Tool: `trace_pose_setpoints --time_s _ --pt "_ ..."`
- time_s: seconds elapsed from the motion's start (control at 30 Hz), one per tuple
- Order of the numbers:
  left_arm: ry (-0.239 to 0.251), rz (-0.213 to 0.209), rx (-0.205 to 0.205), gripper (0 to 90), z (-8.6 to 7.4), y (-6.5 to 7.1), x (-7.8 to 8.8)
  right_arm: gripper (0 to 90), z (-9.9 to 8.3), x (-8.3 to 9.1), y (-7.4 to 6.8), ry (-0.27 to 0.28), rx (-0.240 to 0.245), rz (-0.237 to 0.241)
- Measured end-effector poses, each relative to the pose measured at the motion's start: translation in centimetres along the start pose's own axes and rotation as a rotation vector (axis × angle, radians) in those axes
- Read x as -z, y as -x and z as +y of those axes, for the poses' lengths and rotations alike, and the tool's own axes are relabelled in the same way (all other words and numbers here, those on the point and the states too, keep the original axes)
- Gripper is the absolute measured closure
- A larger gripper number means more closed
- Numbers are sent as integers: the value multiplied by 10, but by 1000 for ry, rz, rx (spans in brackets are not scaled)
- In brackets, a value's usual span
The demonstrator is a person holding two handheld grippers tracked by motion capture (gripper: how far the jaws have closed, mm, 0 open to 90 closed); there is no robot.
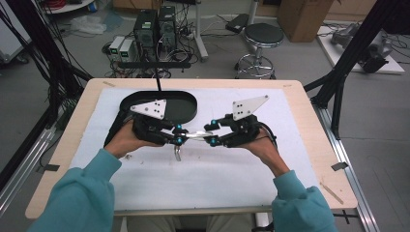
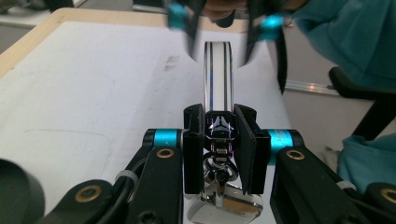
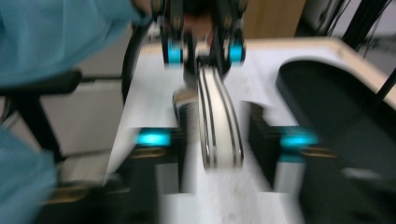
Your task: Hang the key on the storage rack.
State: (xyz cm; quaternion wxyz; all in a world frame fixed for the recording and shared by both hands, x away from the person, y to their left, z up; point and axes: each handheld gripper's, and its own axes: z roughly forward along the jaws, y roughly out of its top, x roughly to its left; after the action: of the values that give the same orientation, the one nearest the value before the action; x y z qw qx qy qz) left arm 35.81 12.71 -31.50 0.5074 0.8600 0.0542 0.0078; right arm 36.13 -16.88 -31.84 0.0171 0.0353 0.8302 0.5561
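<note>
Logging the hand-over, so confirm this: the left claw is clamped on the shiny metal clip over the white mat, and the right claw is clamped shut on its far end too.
Wrong about the right claw: its jaws stand apart on either side of the metal clip, not pressing it, as the right gripper view shows. The left claw is clamped on the clip over the white mat.

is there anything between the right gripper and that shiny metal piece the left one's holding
Nothing visible. The left gripper is clamped on one end of the metal piece; the other end lies in the gap between the right gripper's open jaws, with clear space on both sides. The black tray sits behind, off the path.
</note>
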Motion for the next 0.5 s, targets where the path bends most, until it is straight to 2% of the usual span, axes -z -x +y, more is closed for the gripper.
trace_pose_setpoints --time_s 0.03,0.1,0.13,0.17,0.3,0.37,0.5 --pt "7 4 5 743 -1 0 0 281 0 0 0 9 -8 -30" --pt "11 6 7 743 -1 -1 0 91 -1 -1 -1 -7 -16 -92" --pt "4 12 4 743 -1 -1 0 65 -2 -1 -1 -13 -17 -124" --pt "10 13 11 743 -2 -1 0 6 -3 -1 -1 -15 -34 -135" --pt "17 31 21 743 -1 -2 3 8 -6 2 -1 15 -37 -149" --pt "20 51 32 743 -1 -2 4 8 -7 4 -1 10 -42 -157" --pt "37 81 72 743 -1 -4 9 8 -9 11 0 39 -48 -196"
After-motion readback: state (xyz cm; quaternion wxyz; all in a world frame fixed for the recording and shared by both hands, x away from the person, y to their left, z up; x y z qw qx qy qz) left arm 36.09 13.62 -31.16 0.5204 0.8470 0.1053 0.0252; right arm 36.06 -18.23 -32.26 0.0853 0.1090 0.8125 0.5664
